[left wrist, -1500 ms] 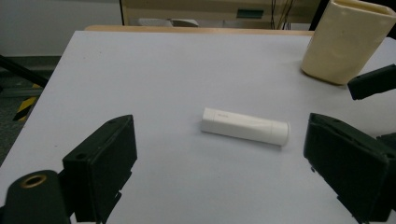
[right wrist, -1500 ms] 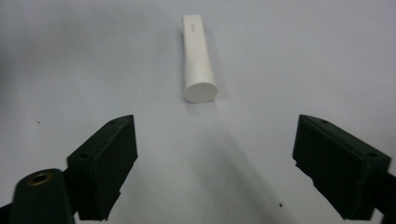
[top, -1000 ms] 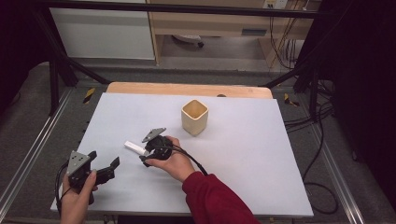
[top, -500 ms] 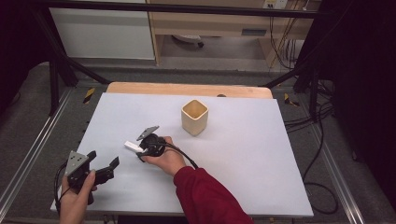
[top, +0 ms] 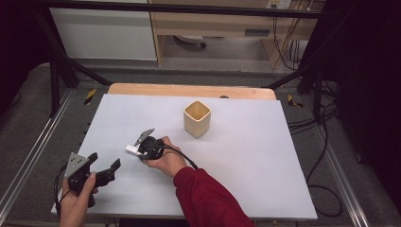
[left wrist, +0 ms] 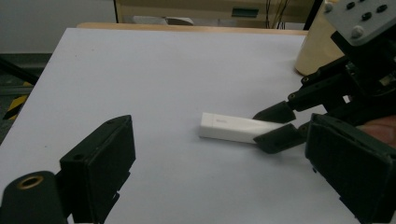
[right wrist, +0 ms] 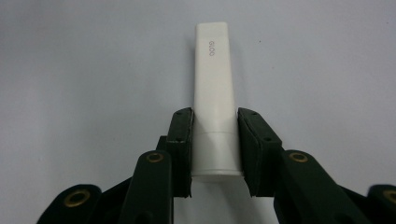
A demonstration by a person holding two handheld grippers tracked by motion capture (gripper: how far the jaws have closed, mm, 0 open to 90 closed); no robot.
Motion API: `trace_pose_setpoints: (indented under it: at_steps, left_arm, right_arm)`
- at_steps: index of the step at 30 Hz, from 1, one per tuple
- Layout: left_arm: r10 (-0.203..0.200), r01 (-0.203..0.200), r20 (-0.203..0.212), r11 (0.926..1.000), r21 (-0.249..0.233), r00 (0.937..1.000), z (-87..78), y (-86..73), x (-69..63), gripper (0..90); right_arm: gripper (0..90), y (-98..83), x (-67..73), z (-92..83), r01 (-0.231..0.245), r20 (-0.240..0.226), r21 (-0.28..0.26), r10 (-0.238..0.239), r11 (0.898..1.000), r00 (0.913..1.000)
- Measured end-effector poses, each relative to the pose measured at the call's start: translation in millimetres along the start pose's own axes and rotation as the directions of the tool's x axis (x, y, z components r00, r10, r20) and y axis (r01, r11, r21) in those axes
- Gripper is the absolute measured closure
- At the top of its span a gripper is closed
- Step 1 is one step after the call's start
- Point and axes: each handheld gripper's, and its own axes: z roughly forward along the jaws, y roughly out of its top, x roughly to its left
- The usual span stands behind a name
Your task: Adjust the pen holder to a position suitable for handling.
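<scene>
A white flat stick (right wrist: 213, 84) with small grey lettering lies on the white table (top: 265, 156), left of centre. My right gripper (right wrist: 215, 144) is shut on its near end, one pad pressed on each long side. From above, the stick (top: 131, 149) pokes out leftward from the right gripper (top: 141, 151). My left gripper (top: 104, 161) rests near the table's front left corner, open and holding nothing. It looks at the stick (left wrist: 229, 127) and the right gripper (left wrist: 270, 127) through its own wide-apart jaws (left wrist: 217, 158).
A beige square cup (top: 196, 118) stands upright behind the right hand, and it also sits at the top right edge of the left gripper view (left wrist: 317, 46). A wooden strip (top: 189, 90) borders the far table edge. A red sleeve (top: 208, 198) crosses the front.
The right gripper, with the white stick in it, has drifted slightly to the left. The left gripper has hardly moved.
</scene>
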Motion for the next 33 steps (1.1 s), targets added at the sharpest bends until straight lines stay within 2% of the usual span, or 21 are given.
trace_pose_setpoints:
  at_steps: [2,9,13,17,21,26,28,30,32,33]
  left_arm:
    - [-0.001,0.001,-0.001,1.0,-0.001,1.0,0.6,-0.3,-0.5,8.9]
    - [0.008,-0.008,-0.013,0.9999,-0.014,0.9999,-1.3,2.1,-1.6,8.9]
    - [0.012,-0.012,0.006,0.9998,-0.016,0.9999,0.9,2.3,-4.7,8.9]
    - [0.025,-0.024,0.046,0.9995,-0.021,0.9986,3.3,4.2,-12.3,7.5]
    - [0.044,-0.042,0.084,0.9988,-0.024,0.9955,0.9,5.9,-18.8,6.2]
    - [0.019,-0.014,0.11,0.9989,-0.045,0.9937,0.1,9.9,-26.1,5.5]
    - [0.013,-0.007,0.128,0.9987,-0.05,0.9917,1.8,11.8,-31.2,5.5]
    - [0.009,-0.002,0.138,0.9985,-0.054,0.9903,3.2,14.8,-36.5,5.4]
    - [0.006,0.005,0.153,0.9975,-0.07,0.9882,5.0,19.6,-42.0,5.4]
    - [0.002,0.01,0.158,0.9972,-0.074,0.9874,6.5,23.0,-44.8,5.4]
  right_arm:
    - [67.1,-2.8,-1.4,-6.5,0.027,0.0,0.01,-0.027,1.0,0.9996]
    - [67.2,-26.2,-5.4,-47.0,0.023,0.017,-0.015,-0.023,1.0,0.9996]
    - [67.2,-45.6,-4.0,-74.4,0.018,0.026,-0.049,-0.016,0.999,0.9995]
    - [67.2,-71.6,-2.4,-99.7,0.0,0.041,-0.091,0.004,0.996,0.9992]
    - [67.1,-96.9,-1.1,-123.4,-0.041,0.045,-0.16,0.049,0.986,0.9978]
    - [67.2,-128.5,-0.1,-148.5,-0.082,0.064,-0.24,0.1,0.967,0.9929]
    - [67.2,-139.6,-0.3,-157.4,-0.1,0.071,-0.277,0.124,0.956,0.9897]
    - [67.1,-147.9,-1.4,-164.7,-0.113,0.086,-0.296,0.144,0.948,0.9858]
    - [67.1,-151.6,-6.2,-175.2,-0.127,0.103,-0.327,0.169,0.936,0.9803]
    - [67.1,-151.6,-6.2,-175.2,-0.127,0.103,-0.327,0.169,0.936,0.9803]
